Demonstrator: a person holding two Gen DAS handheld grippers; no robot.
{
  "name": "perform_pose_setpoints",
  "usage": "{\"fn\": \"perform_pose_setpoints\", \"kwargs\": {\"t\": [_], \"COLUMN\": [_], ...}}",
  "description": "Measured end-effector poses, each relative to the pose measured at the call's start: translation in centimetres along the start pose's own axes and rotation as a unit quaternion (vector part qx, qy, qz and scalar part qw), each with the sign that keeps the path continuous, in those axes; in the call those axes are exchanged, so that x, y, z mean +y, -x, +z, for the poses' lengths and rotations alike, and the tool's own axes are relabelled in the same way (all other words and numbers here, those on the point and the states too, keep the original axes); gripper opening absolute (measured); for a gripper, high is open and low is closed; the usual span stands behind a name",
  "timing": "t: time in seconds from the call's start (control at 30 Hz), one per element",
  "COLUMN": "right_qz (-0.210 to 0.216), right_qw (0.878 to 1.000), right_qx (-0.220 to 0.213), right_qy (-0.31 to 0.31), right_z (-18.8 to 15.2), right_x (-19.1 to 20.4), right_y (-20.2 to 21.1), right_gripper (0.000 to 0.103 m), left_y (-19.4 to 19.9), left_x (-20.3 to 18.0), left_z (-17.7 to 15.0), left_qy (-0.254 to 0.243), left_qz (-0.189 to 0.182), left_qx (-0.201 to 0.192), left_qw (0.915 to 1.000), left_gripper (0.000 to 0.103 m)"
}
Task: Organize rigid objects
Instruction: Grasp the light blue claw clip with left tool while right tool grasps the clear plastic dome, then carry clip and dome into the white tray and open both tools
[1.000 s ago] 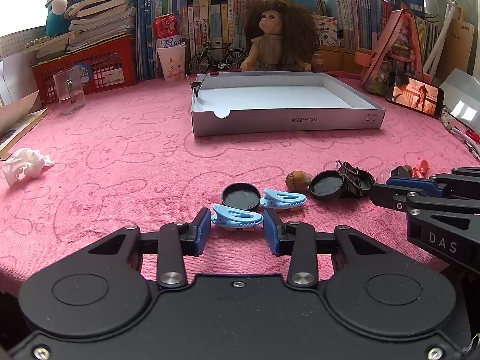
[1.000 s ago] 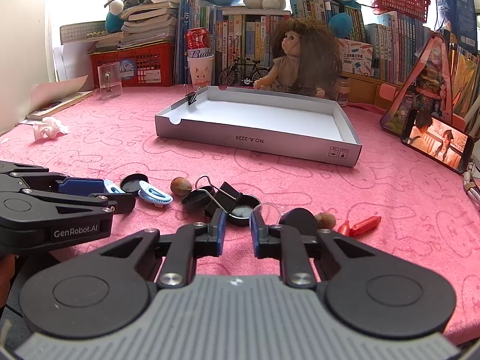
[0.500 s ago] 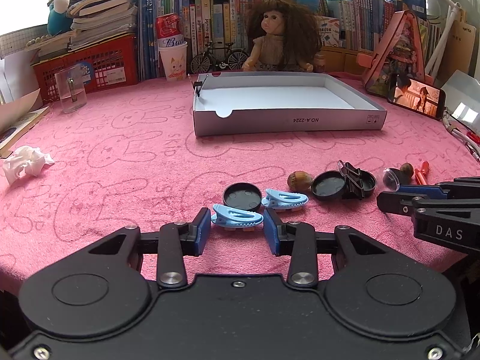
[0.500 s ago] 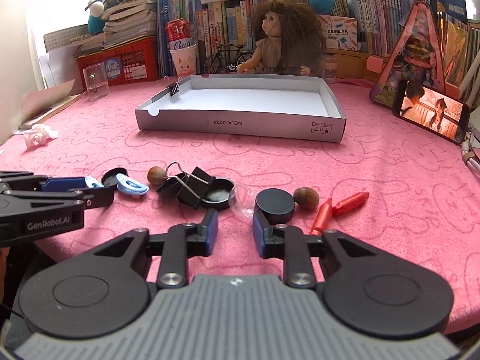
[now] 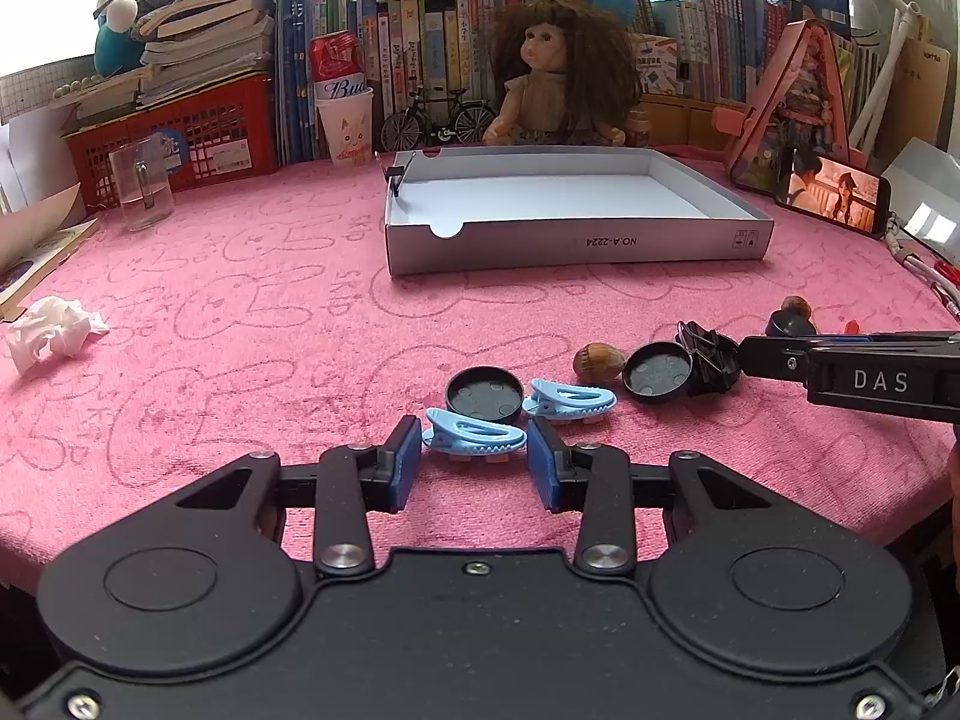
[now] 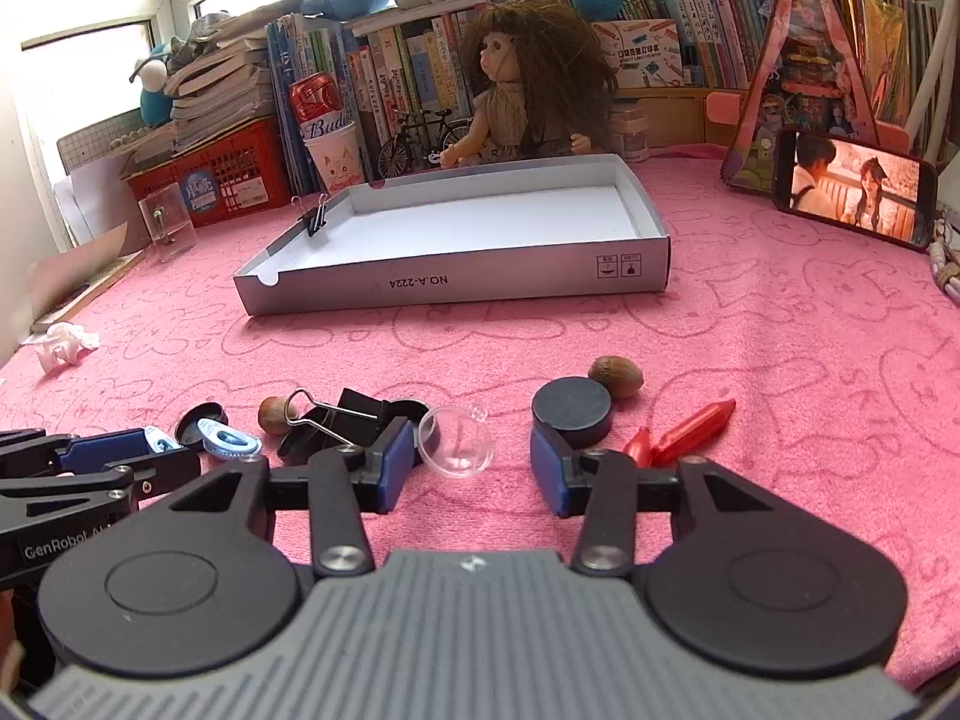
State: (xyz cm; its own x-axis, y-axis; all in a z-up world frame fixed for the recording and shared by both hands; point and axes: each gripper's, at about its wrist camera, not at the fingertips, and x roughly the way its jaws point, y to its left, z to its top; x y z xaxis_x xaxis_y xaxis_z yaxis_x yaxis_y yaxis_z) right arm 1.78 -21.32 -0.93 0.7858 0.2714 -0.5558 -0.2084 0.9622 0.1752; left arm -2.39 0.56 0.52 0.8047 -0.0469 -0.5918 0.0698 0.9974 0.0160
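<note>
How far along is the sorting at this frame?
Barely started. The shallow white cardboard box holds nothing except a black binder clip on its rim. The left gripper, jaws open, straddles a light blue plastic clip; the right gripper is open and empty. Every loose piece remains on the pink cloth.

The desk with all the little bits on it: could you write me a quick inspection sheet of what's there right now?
Surface: pink towel printed with bunny outlines.
Job's things: white box, empty but for a binder clip on its rim; blue clips, black caps, nuts, clear dome, red pieces loose in front.
Clutter: crumpled tissue, glass.
Grippers: left gripper open around a blue clip; right gripper open, holding nothing.
Cables: cord at the right edge.
Surroundings: doll, books, phone playing video.
</note>
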Motion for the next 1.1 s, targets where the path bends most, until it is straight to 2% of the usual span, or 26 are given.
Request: {"fn": "perform_pose_setpoints", "kwargs": {"t": [0.07, 0.43, 0.67, 0.93, 1.1], "right_qz": [0.001, -0.017, -0.036, -0.048, -0.05], "right_qw": [1.0, 0.999, 0.998, 0.997, 0.997], "right_qx": [-0.003, -0.031, -0.039, -0.051, -0.048], "right_qy": [0.006, 0.028, 0.026, 0.022, 0.02], "right_z": [0.0, 0.8, 3.1, 6.5, 8.4], "right_x": [0.3, 1.1, 0.4, -0.8, -1.4], "right_y": [0.0, 1.0, 0.6, -1.2, -3.4], "right_gripper": [0.032, 0.031, 0.031, 0.031, 0.031], "left_y": [0.0, 0.6, -0.9, -4.2, -7.2], "left_x": [0.0, -0.1, 1.5, 1.9, 1.6], "left_z": [0.0, 1.3, 4.8, 9.6, 12.0], "left_qy": [0.0, -0.005, 0.045, 0.063, 0.074], "left_qz": [0.0, 0.002, -0.043, -0.049, -0.053], "left_qx": [-0.001, -0.037, -0.029, -0.031, -0.017], "left_qw": [1.0, 0.9993, 0.9976, 0.9964, 0.9957], "left_gripper": [0.036, 0.036, 0.036, 0.036, 0.036]}}
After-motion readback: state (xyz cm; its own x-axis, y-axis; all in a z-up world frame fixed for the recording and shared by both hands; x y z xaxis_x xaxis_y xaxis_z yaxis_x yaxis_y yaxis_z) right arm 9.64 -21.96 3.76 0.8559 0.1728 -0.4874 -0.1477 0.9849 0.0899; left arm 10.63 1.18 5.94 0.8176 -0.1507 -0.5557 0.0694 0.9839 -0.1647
